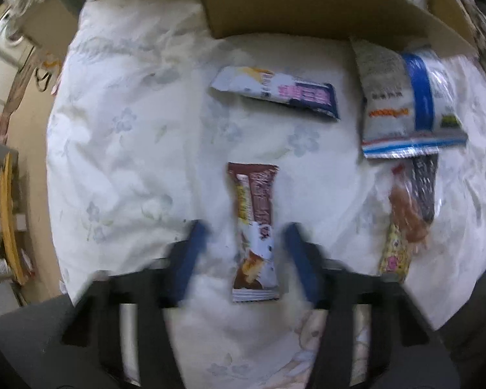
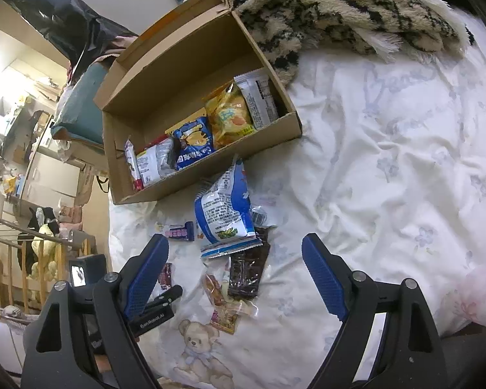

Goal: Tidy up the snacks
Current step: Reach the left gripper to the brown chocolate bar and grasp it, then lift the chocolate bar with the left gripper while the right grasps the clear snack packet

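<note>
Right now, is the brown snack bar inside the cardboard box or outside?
Outside: the brown snack bar lies flat on the bedsheet, apart from the cardboard box.

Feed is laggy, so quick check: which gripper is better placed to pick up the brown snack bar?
Left. The left gripper already straddles the brown snack bar, one finger on each side. The right gripper hangs open above the pile by the cardboard box, gripping nothing.

A home bedroom: floral bedsheet (image 2: 388, 162), fuzzy blanket (image 2: 340, 9), cluttered shelves (image 2: 32, 149).
</note>
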Motion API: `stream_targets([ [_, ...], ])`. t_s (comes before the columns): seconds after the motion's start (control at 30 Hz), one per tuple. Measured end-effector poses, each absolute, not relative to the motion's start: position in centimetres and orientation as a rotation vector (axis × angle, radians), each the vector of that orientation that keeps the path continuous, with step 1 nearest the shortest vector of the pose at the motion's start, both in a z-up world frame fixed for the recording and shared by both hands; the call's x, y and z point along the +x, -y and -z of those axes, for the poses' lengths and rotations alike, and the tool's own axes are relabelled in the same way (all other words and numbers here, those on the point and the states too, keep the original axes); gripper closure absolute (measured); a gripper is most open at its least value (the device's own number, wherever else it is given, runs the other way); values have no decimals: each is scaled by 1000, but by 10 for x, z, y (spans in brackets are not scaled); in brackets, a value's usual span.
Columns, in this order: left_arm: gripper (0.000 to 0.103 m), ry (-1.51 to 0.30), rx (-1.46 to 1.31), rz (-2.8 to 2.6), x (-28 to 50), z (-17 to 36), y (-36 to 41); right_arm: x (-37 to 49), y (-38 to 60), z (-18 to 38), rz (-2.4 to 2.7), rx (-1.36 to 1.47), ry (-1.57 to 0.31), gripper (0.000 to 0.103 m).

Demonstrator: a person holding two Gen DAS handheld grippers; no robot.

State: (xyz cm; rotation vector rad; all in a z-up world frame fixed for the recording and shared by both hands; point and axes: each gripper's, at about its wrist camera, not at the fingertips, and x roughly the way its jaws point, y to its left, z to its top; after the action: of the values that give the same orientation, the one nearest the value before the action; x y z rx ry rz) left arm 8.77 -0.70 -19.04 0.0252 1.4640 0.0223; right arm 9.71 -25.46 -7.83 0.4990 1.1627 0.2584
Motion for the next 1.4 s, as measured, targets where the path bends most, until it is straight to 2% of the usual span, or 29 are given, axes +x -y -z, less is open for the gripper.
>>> stream_targets([
  [0.03,90,-1466,36,-24,86,190,8,97,254,77,-261,496,-1158,16],
  [0.4,91,-1372,-97,-61,80,143,-12,96,217,88,-323,338,-1226,16],
  [0.67,91,-1287,-106,-103,79,113,-23,96,167,122,-384,136,-1348,17],
  [0.73,91,-1282,-108,-101,78,111,-22,94,150,132,-404,33,-1369,26],
  [0.9,91,-1277,-106,-96,77,116,-17,84,125,152,-437,-108,-1413,29],
  [0.97,91,-1277,-101,-94,78,117,-16,81,120,157,-438,-157,-1415,35],
  [1.07,91,-1279,-100,-93,80,119,-15,78,117,158,-428,-213,-1394,57],
  [1.1,91,-1279,-100,-95,80,119,-15,77,117,156,-426,-221,-1383,78],
  [1.13,91,-1280,-99,-96,81,119,-16,77,118,153,-439,-211,-1379,85],
  [1.4,91,-1266,-102,-115,79,118,-21,75,137,122,-564,8,-1323,87],
])
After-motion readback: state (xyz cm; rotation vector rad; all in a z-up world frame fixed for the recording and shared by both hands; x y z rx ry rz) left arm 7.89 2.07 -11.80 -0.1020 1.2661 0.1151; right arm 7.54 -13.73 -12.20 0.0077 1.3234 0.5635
